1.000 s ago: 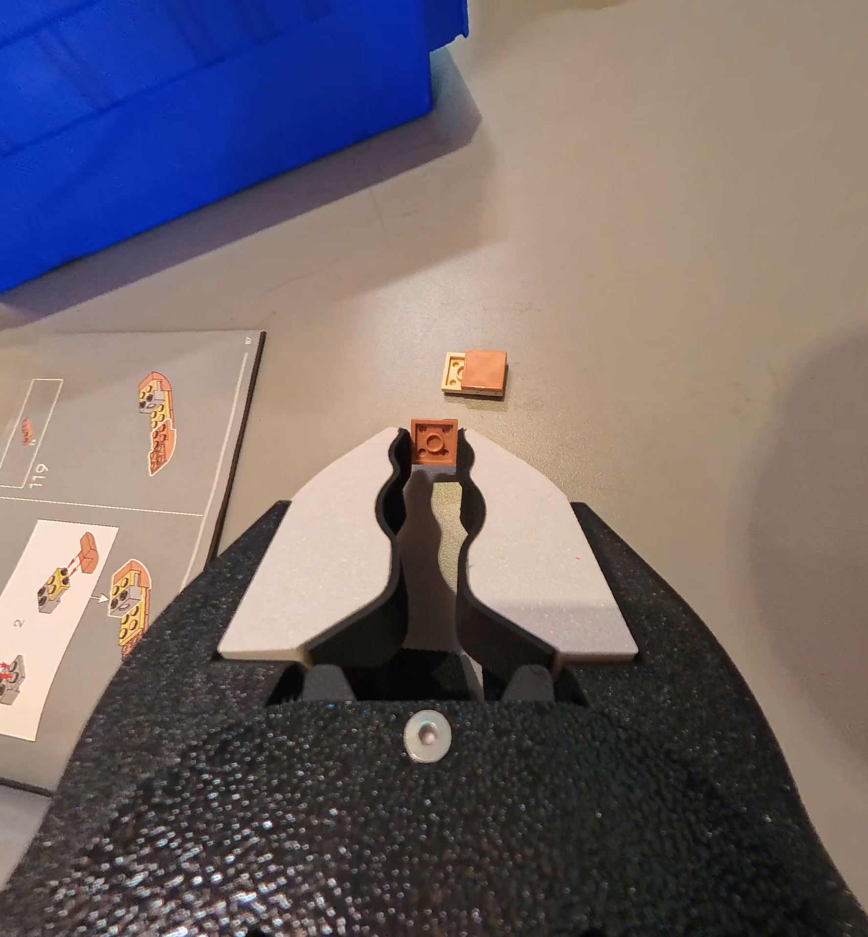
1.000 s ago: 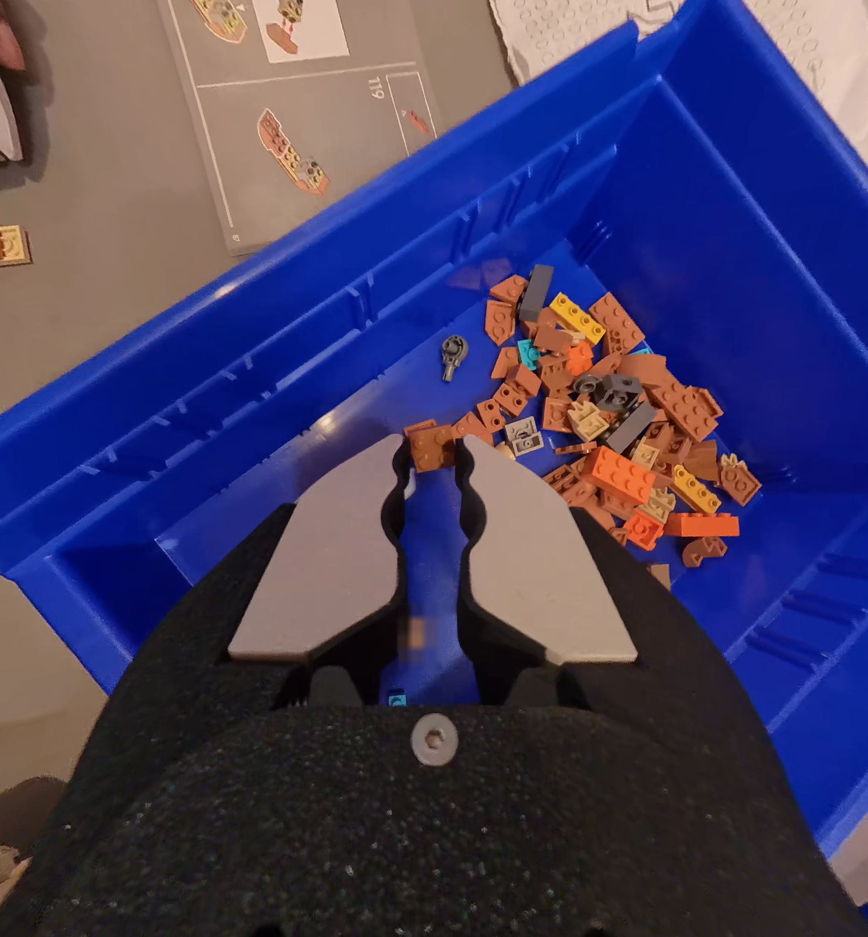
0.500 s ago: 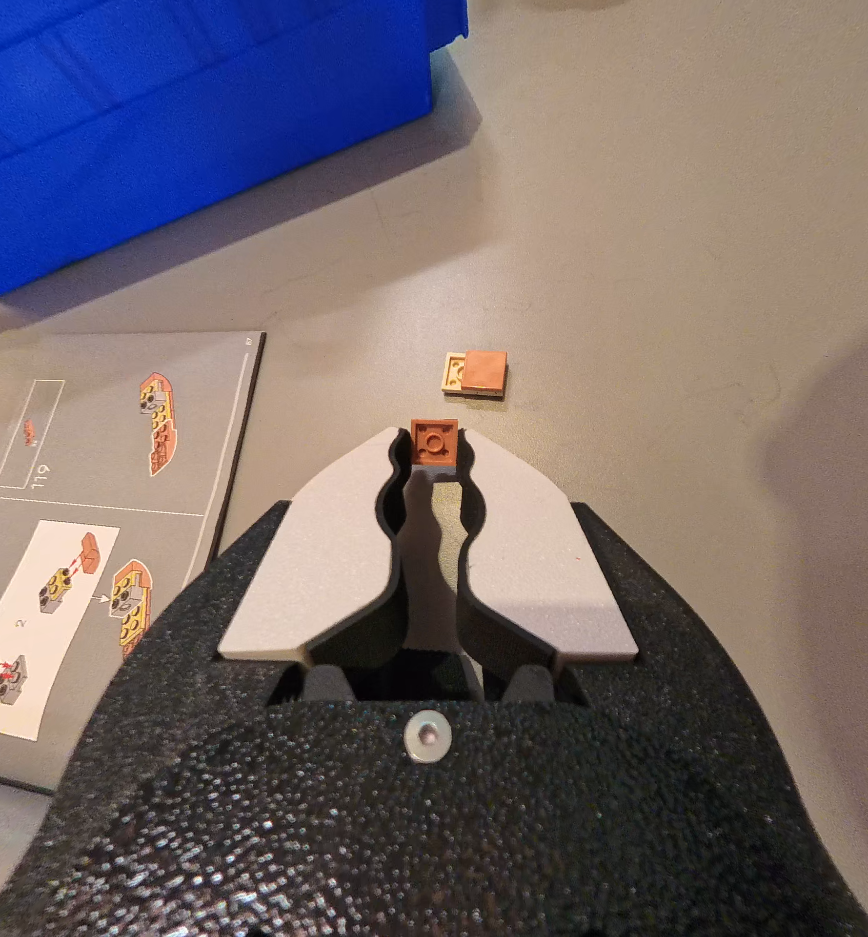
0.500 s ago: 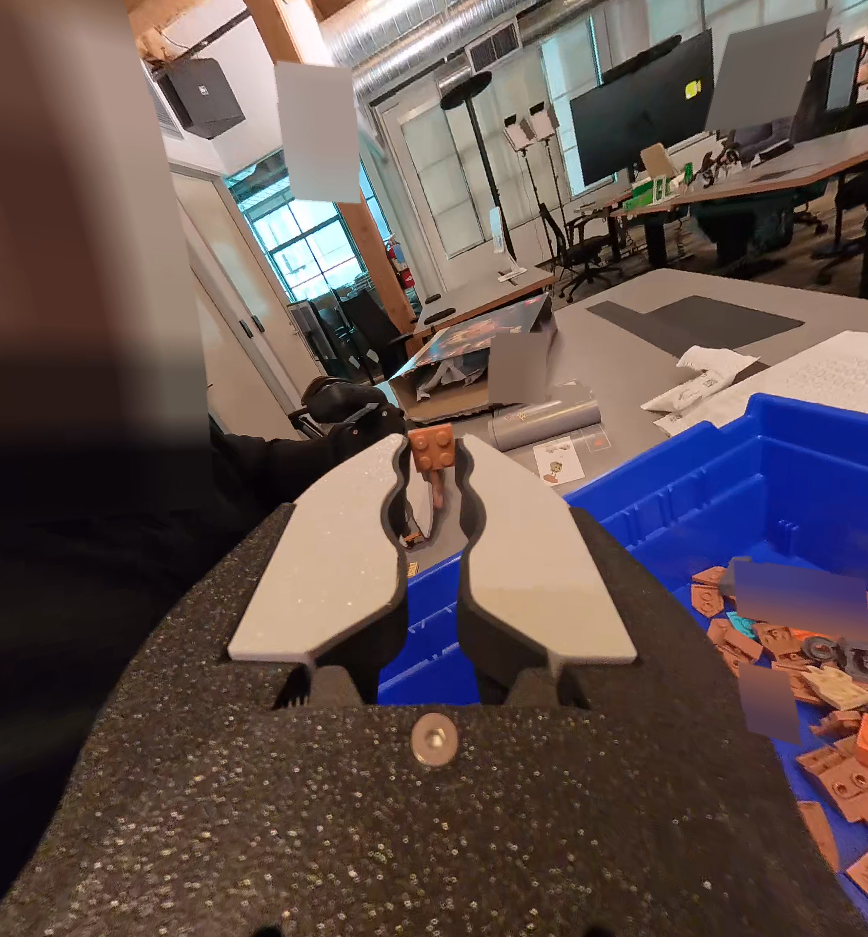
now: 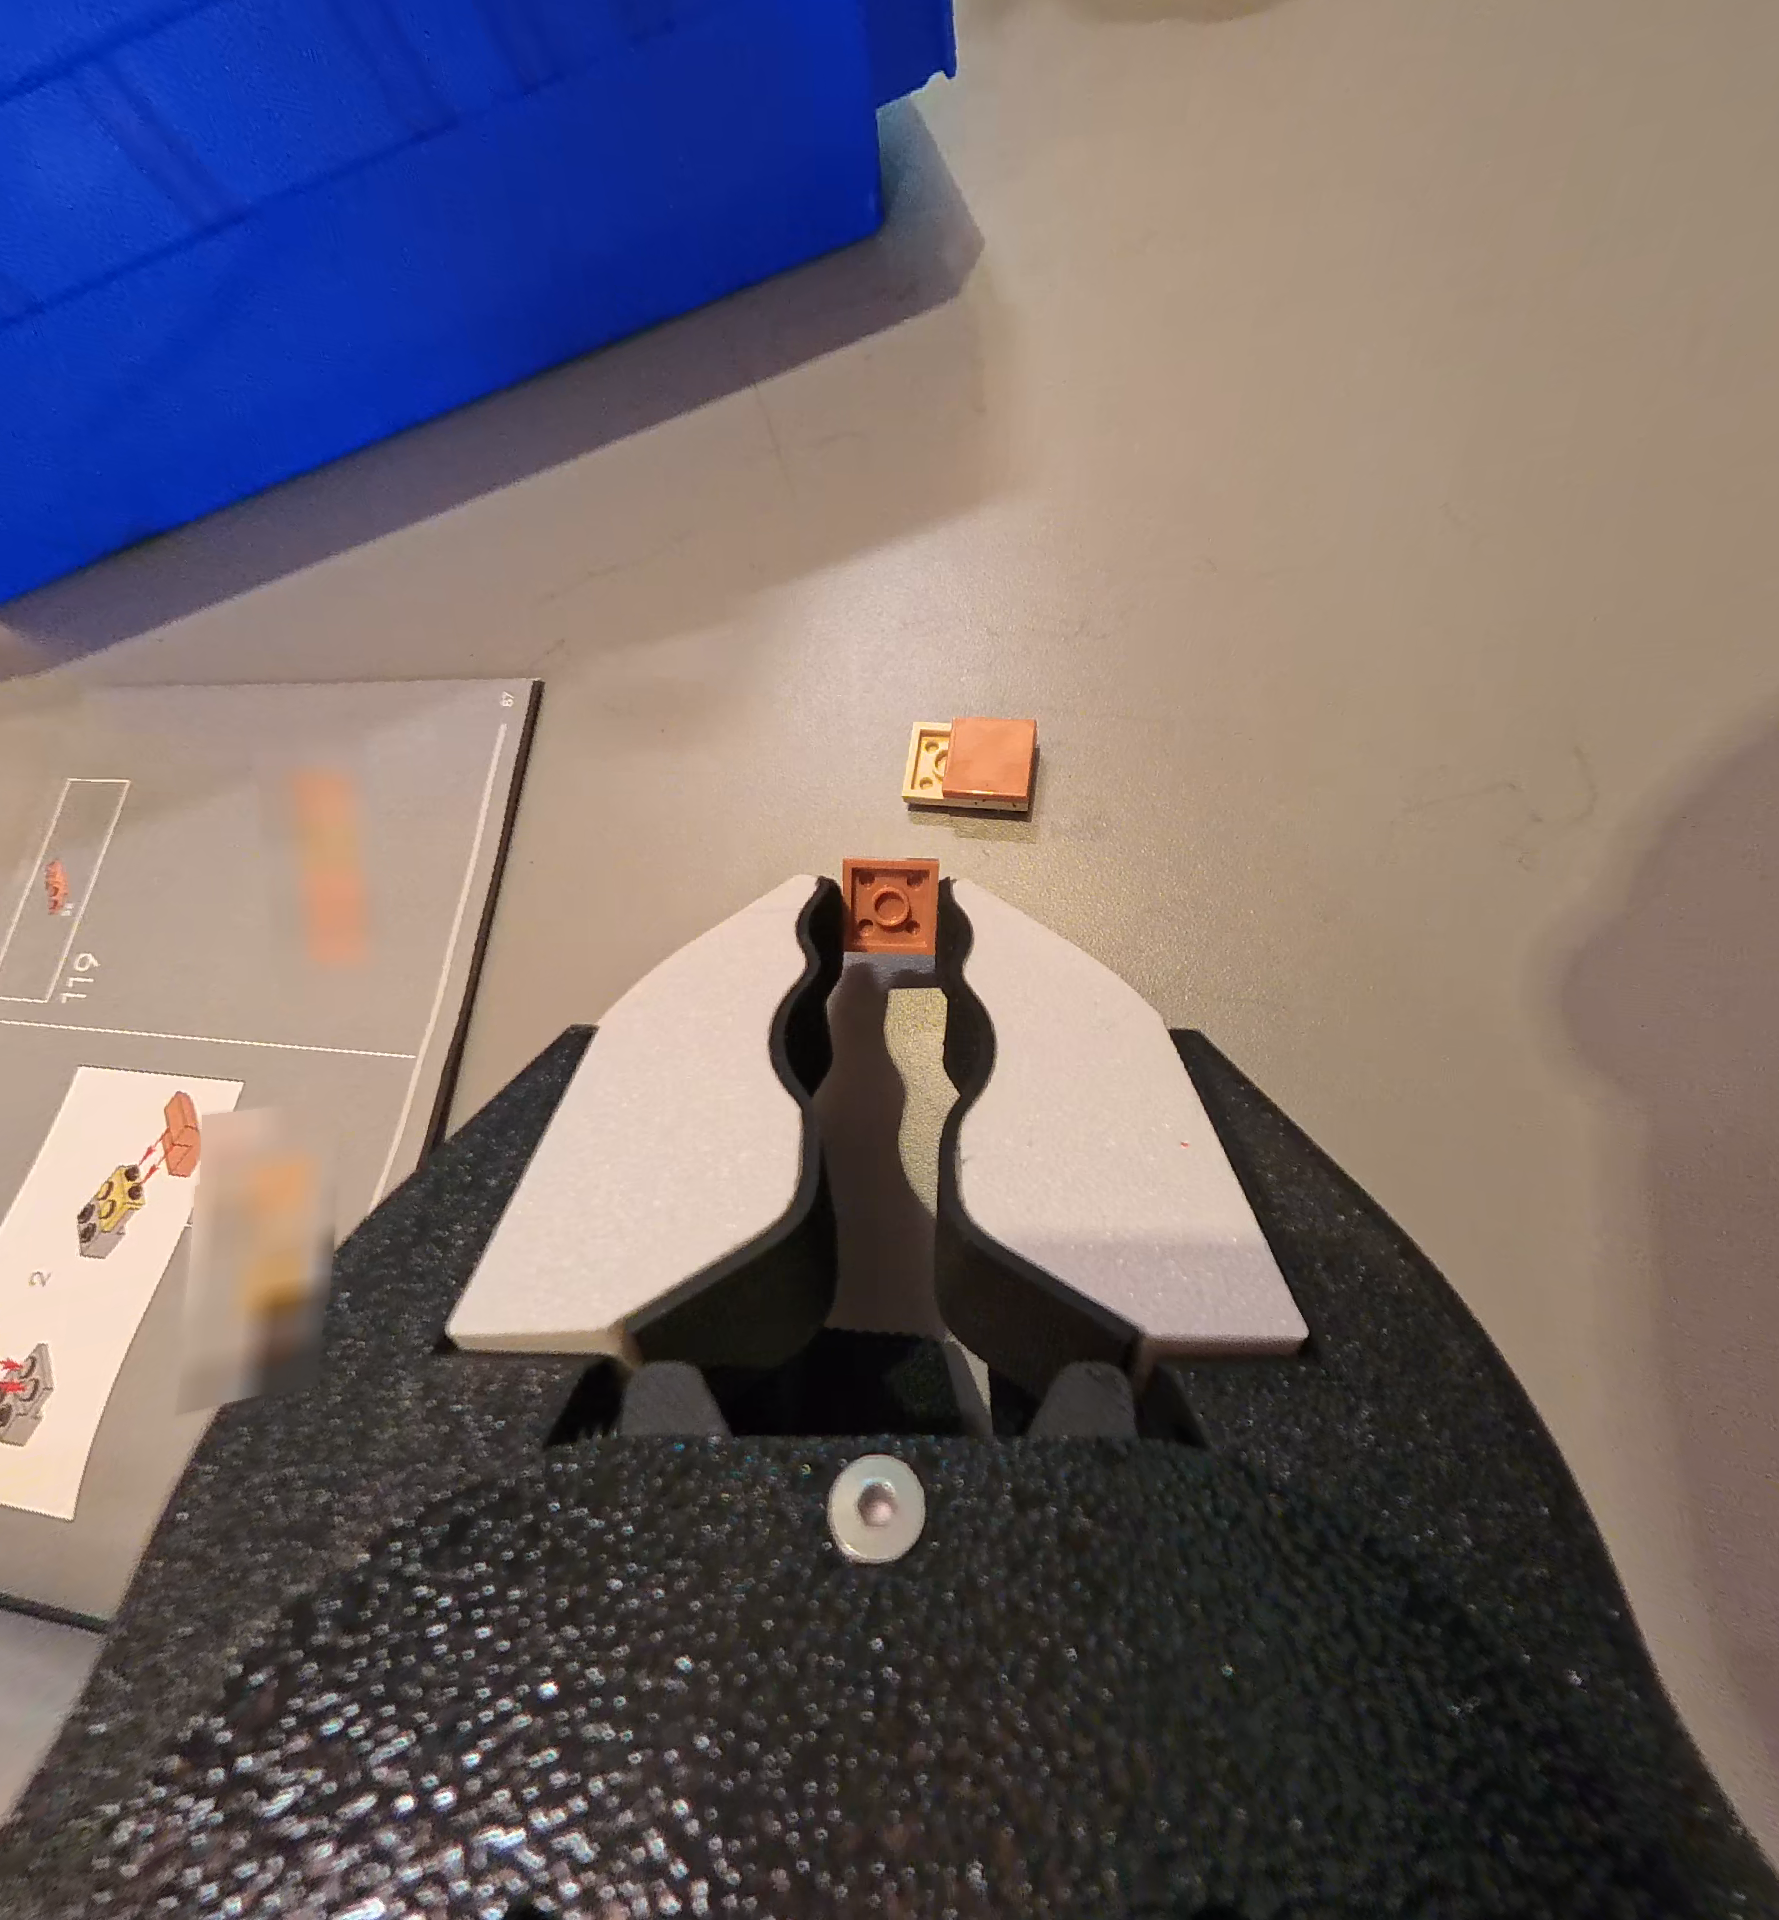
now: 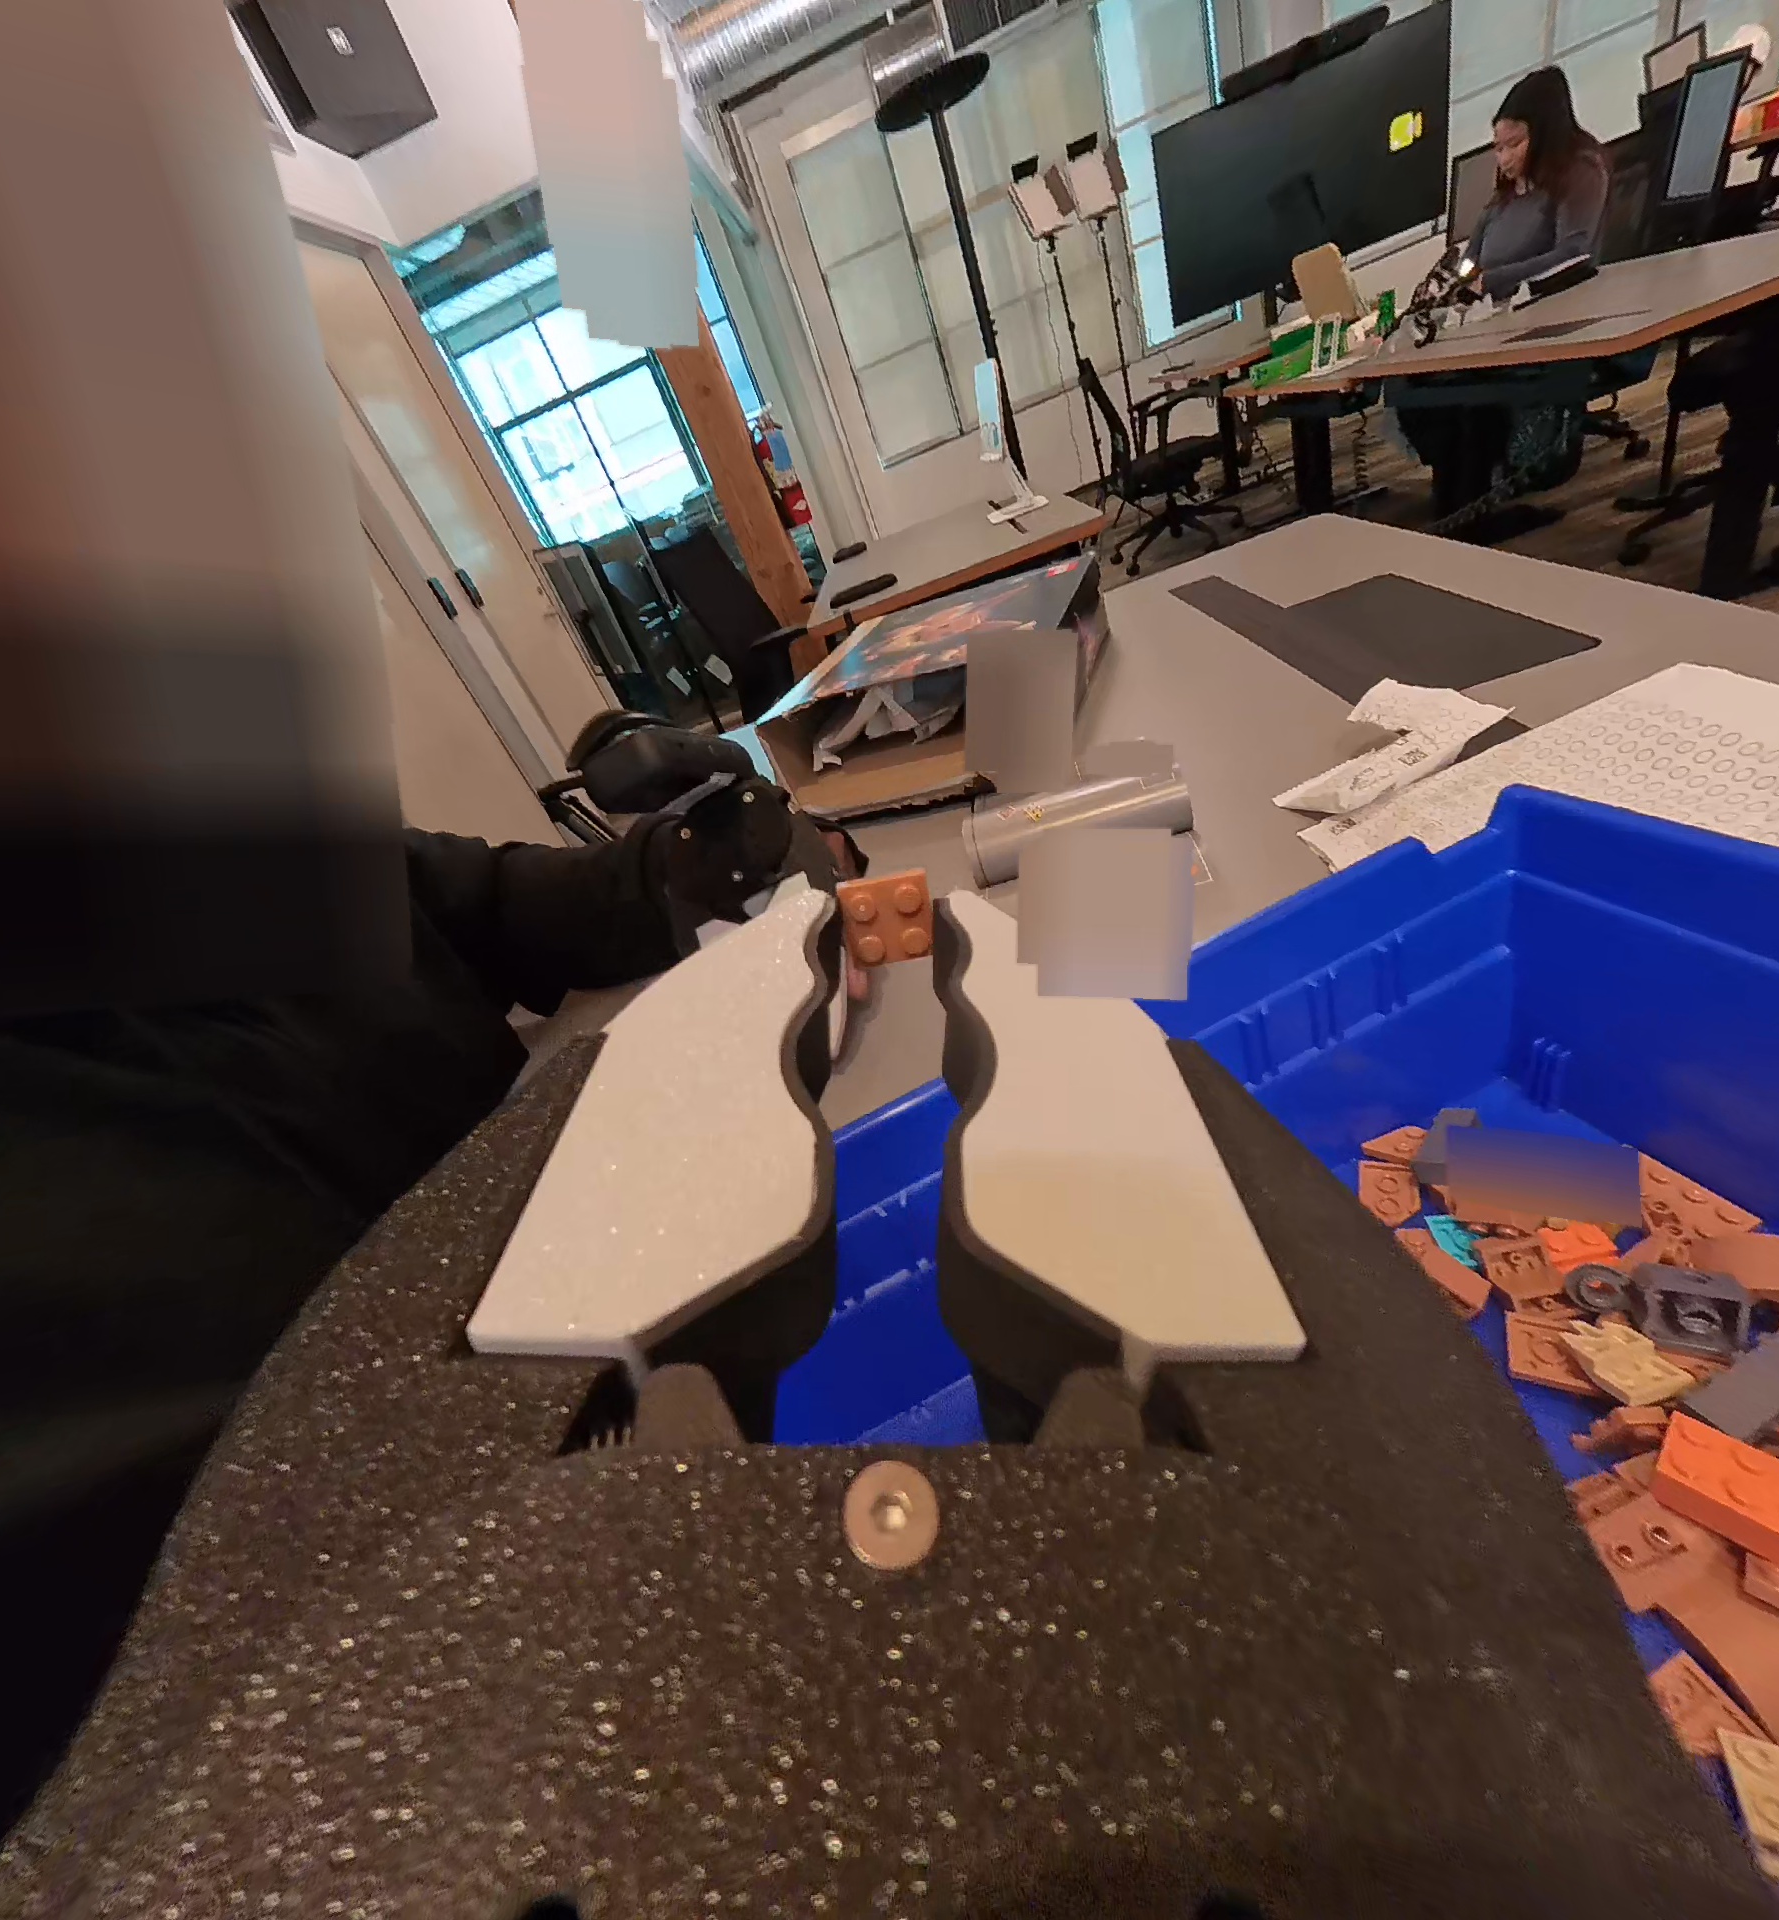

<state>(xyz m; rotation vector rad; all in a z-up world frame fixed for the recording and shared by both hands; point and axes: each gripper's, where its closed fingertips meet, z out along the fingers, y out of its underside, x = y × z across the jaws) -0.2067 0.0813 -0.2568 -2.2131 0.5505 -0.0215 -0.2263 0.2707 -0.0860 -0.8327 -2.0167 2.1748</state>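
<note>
My left gripper is shut on a small square brown plate, underside up, held over the grey table. Just beyond it lies a brown tile stacked on a tan plate. My right gripper is shut on a small brown plate with studs, held up in the air beside the blue bin. The other gripper, black and held by a dark sleeve, shows behind it to the left.
An open instruction booklet lies left of the left gripper, the blue bin beyond it. The bin holds several loose brown, orange, tan and grey pieces. A cardboard box, papers and office desks lie farther off. The grippers' ends are close to 25 centimeters from one another.
My right gripper rose out of the bin with the brown plate in its pads and swung up level toward the room. My left gripper stayed still with its plate.
</note>
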